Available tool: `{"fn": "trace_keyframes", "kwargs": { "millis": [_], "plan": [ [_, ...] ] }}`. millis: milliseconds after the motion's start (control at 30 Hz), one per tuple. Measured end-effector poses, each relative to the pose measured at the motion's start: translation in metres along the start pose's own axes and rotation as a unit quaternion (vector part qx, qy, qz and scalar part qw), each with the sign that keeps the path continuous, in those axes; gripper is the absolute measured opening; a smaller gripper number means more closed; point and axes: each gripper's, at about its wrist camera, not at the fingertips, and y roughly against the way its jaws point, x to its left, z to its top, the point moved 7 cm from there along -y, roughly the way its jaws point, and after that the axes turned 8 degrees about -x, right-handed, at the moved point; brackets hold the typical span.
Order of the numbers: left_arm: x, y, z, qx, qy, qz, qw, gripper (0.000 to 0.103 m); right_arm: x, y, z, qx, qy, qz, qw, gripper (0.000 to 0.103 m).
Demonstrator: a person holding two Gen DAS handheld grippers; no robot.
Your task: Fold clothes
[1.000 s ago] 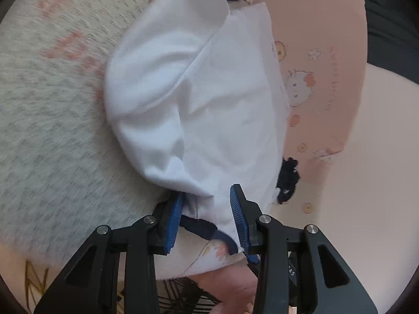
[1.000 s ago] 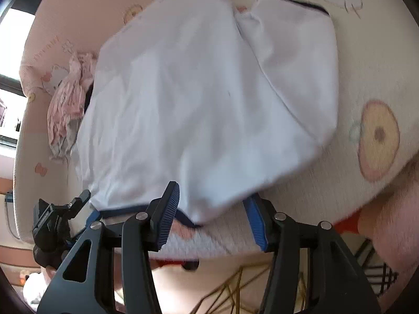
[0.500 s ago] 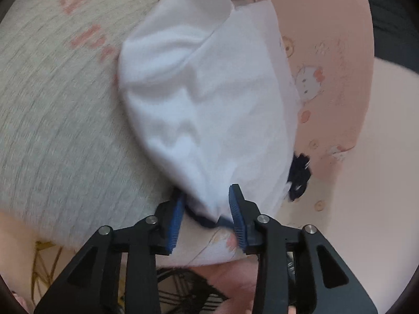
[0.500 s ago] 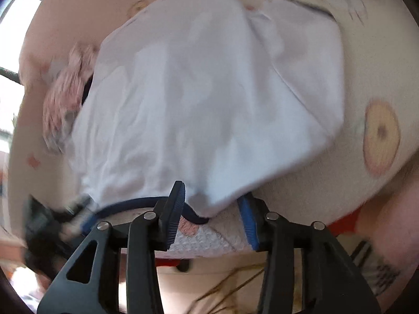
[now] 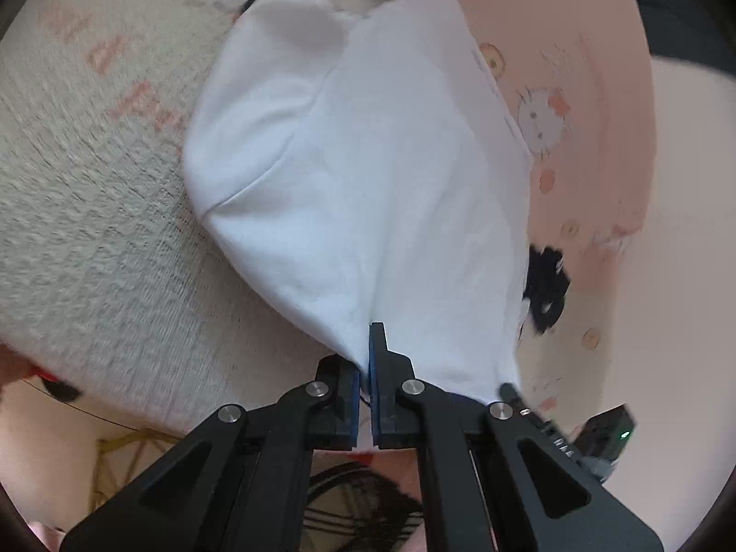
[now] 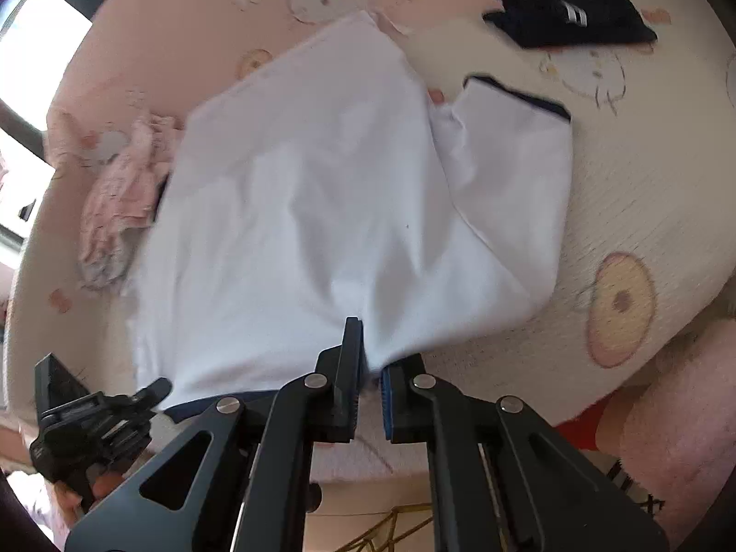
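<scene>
White shirt (image 5: 377,175), spread on the patterned bed (image 6: 644,193), near hem pinched in both clamped tools: left hand-held gripper (image 5: 365,370), right hand-held gripper (image 6: 368,359). Best lifted evenly, hem taut, carried toward the far edge, laid square without dragging the sleeve (image 6: 510,175).

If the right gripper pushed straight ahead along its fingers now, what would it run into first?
The white shirt itself. The right gripper is already shut on its near edge, so going on would bunch the cloth against the bed cover beneath. Depth past that is unclear; the dark folded garment lies well beyond and off to the right.
</scene>
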Motion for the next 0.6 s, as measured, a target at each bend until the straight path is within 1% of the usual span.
{"fn": "trace_keyframes", "kwargs": {
  "millis": [67, 133, 167, 267, 300, 333, 367, 400, 467, 500, 533, 567, 600],
  "plan": [
    [-0.005, 0.007, -0.003, -0.003, -0.021, 0.006, 0.9998, 0.003, 0.0, 0.005, -0.002, 0.005, -0.006, 0.011, 1.0, 0.006],
    [-0.005, 0.007, -0.008, 0.004, -0.036, 0.02, 0.9992, 0.003, -0.005, 0.004, -0.01, 0.021, 0.0, 0.003, 1.0, 0.006],
    [-0.003, 0.005, -0.011, 0.009, -0.042, 0.029, 0.9986, 0.003, -0.005, -0.004, -0.014, 0.033, 0.0, -0.005, 0.999, 0.006],
    [0.011, -0.008, -0.023, 0.031, -0.056, 0.073, 0.9952, 0.003, -0.02, -0.03, -0.033, 0.094, -0.014, -0.034, 0.995, 0.006],
    [0.015, -0.012, -0.025, 0.039, -0.06, 0.084, 0.9939, 0.006, -0.021, -0.032, -0.035, 0.1, -0.014, -0.036, 0.994, 0.004],
    [0.015, -0.01, -0.025, 0.044, -0.062, 0.085, 0.9935, 0.006, -0.021, -0.033, -0.034, 0.102, -0.012, -0.036, 0.994, 0.004],
    [0.013, -0.003, -0.023, 0.049, -0.067, 0.088, 0.9927, 0.01, -0.019, -0.03, -0.033, 0.105, -0.005, -0.039, 0.994, 0.006],
    [0.011, 0.004, -0.022, 0.054, -0.071, 0.091, 0.9918, 0.019, -0.017, -0.027, -0.032, 0.109, 0.003, -0.043, 0.993, 0.01],
    [0.005, 0.019, -0.02, 0.057, -0.089, 0.098, 0.9895, 0.019, -0.015, -0.014, -0.027, 0.103, 0.006, -0.044, 0.994, 0.02],
    [-0.003, 0.03, -0.018, 0.043, -0.119, 0.104, 0.9866, 0.021, -0.014, -0.006, -0.021, 0.092, 0.011, -0.044, 0.995, 0.02],
    [-0.012, 0.038, -0.016, 0.031, -0.148, 0.107, 0.9827, 0.022, -0.01, 0.001, -0.012, 0.072, 0.021, -0.047, 0.996, 0.02],
    [-0.023, 0.038, -0.014, 0.024, -0.177, 0.108, 0.9781, 0.029, -0.006, 0.006, -0.001, 0.05, 0.032, -0.051, 0.997, 0.021],
    [-0.034, 0.037, -0.012, 0.016, -0.205, 0.108, 0.9726, 0.035, -0.003, 0.012, 0.009, 0.028, 0.043, -0.055, 0.997, 0.026]
  ]
}}
